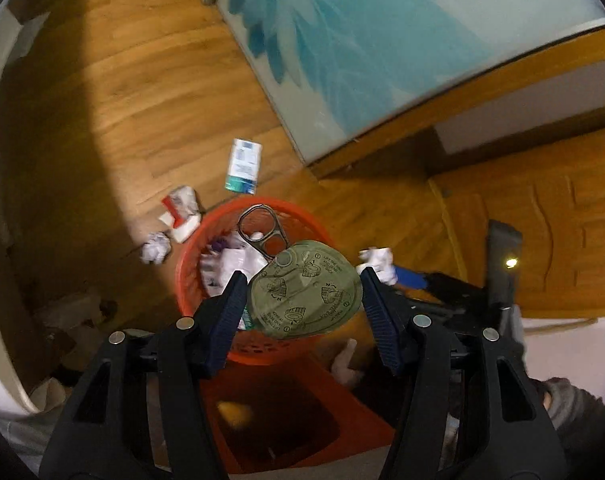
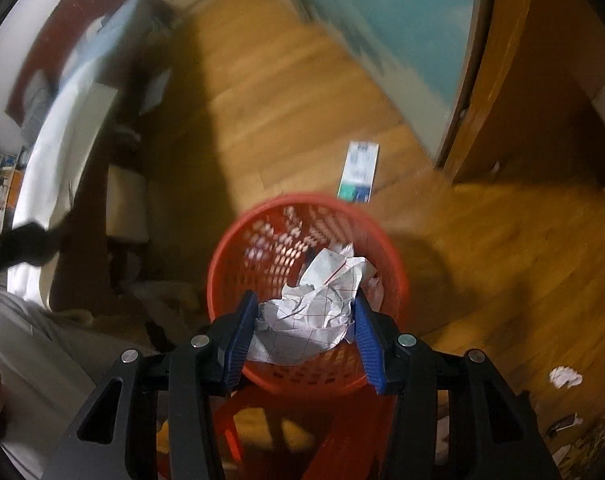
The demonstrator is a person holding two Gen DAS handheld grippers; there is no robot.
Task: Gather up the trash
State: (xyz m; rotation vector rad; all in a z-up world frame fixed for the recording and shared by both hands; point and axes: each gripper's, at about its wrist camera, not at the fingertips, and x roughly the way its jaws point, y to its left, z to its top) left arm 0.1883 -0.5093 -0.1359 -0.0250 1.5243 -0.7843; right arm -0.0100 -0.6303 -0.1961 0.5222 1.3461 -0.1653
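A red mesh basket stands on the wooden floor with papers inside; it also shows in the right wrist view. My left gripper is open above it, and a green can lid with a pull ring hangs loose between its fingers. My right gripper is shut on a crumpled sheet of paper over the basket's near rim. In the left wrist view the right gripper appears at the right with white paper.
On the floor beyond the basket lie a blue-and-white carton, a red-and-white wrapper and a paper ball. The carton and another paper scrap show in the right wrist view. A red stool is below.
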